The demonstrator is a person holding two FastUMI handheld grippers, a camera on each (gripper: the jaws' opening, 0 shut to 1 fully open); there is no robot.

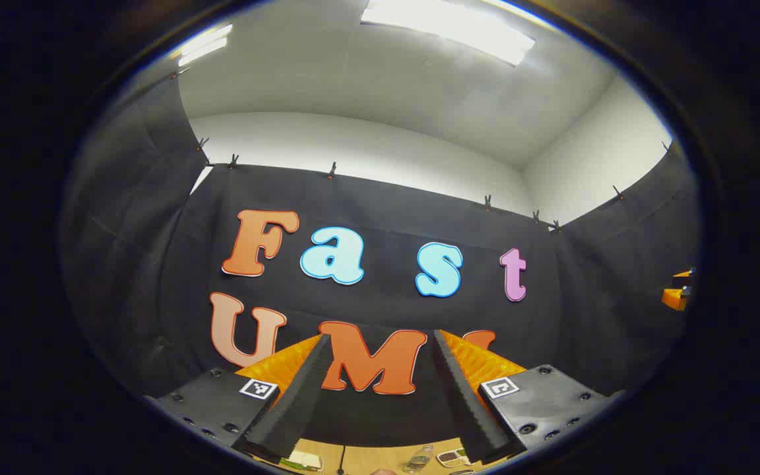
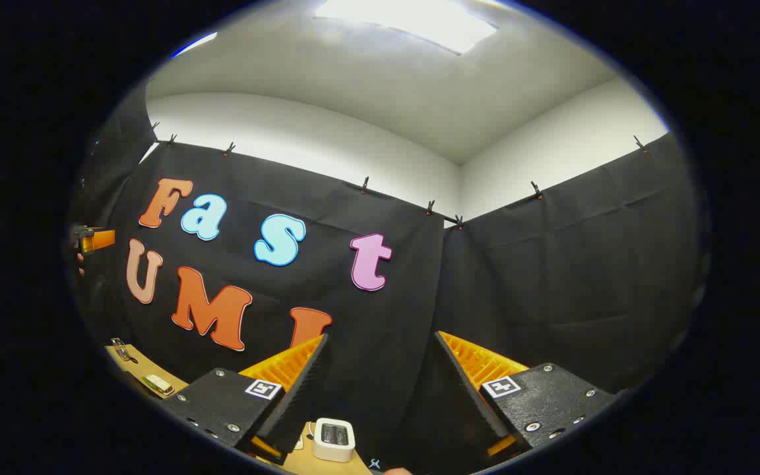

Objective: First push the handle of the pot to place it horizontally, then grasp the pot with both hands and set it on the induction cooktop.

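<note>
In the left gripper view my left gripper (image 1: 380, 336) stands open and tilted upward at the black booth wall, with nothing between its fingers. Far off at the right edge of that view is a part of the right gripper (image 1: 679, 291). In the right gripper view my right gripper (image 2: 381, 336) is open too, raised toward the corner of the booth wall and holding nothing. A part of the left gripper (image 2: 93, 239), with a hand on it, sits at the far left edge of that view.
A strip of wooden table (image 1: 367, 458) runs under the left fingers, carrying a small clear bottle (image 1: 417, 458) and a little dish (image 1: 452, 456). Under the right fingers a small white box (image 2: 334, 439) stands on the table (image 2: 130, 369), with small items at its left end.
</note>
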